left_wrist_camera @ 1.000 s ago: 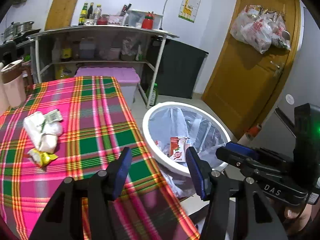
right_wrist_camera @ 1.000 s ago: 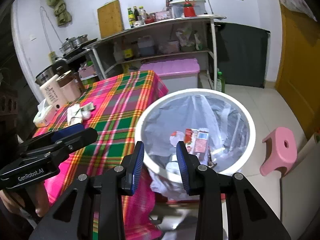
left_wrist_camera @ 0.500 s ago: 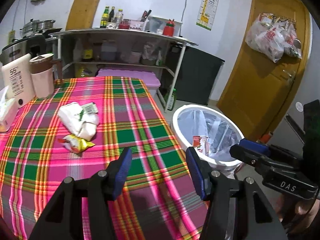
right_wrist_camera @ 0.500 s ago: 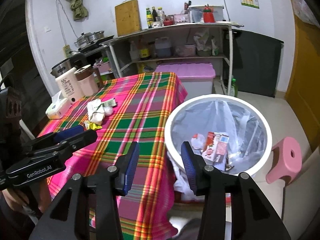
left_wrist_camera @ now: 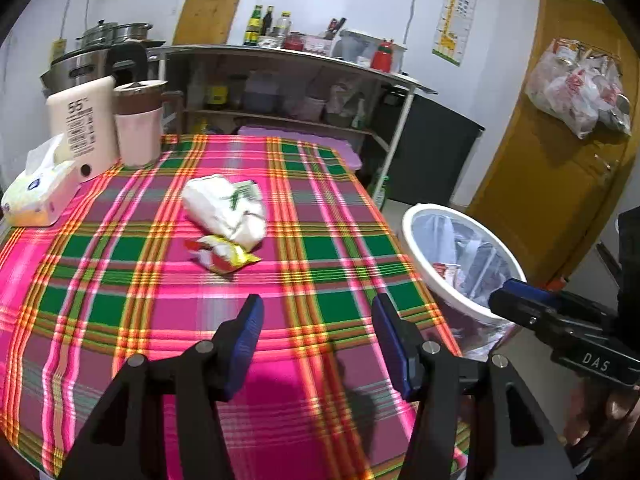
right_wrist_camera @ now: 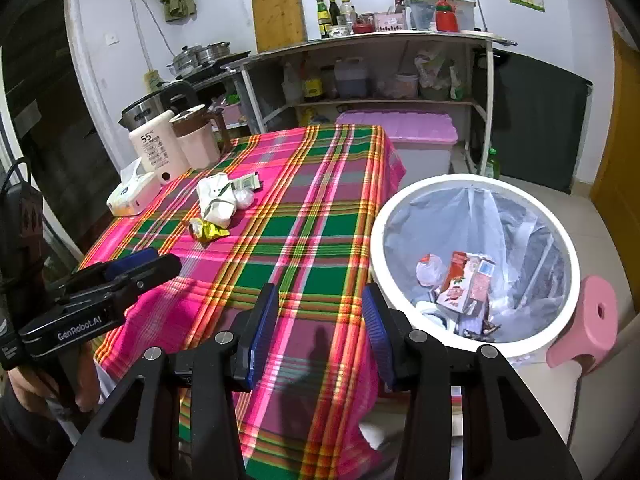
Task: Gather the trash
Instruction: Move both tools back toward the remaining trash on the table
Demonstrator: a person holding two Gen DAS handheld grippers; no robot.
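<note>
Both tongs swung from bin (right_wrist_camera: 560, 240) to table, gaping empty, crumpled white wrapper (left_wrist_camera: 228, 208), yellow packet (left_wrist_camera: 224, 254).

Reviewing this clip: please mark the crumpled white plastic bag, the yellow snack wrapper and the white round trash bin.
Crumpled white plastic bag (left_wrist_camera: 230, 210): left wrist view, on its bunched middle.
Yellow snack wrapper (left_wrist_camera: 224, 256): left wrist view, on its crinkled middle.
White round trash bin (right_wrist_camera: 570, 256): right wrist view, on its right rim.

a home kitchen: steamer pots (right_wrist_camera: 204, 54) by the wall, sauce bottles (right_wrist_camera: 334, 14) and a cutting board (right_wrist_camera: 279, 16) on the shelf (right_wrist_camera: 372, 36), a plaid-clothed desk (right_wrist_camera: 288, 240) with a kettle (right_wrist_camera: 196, 140).
</note>
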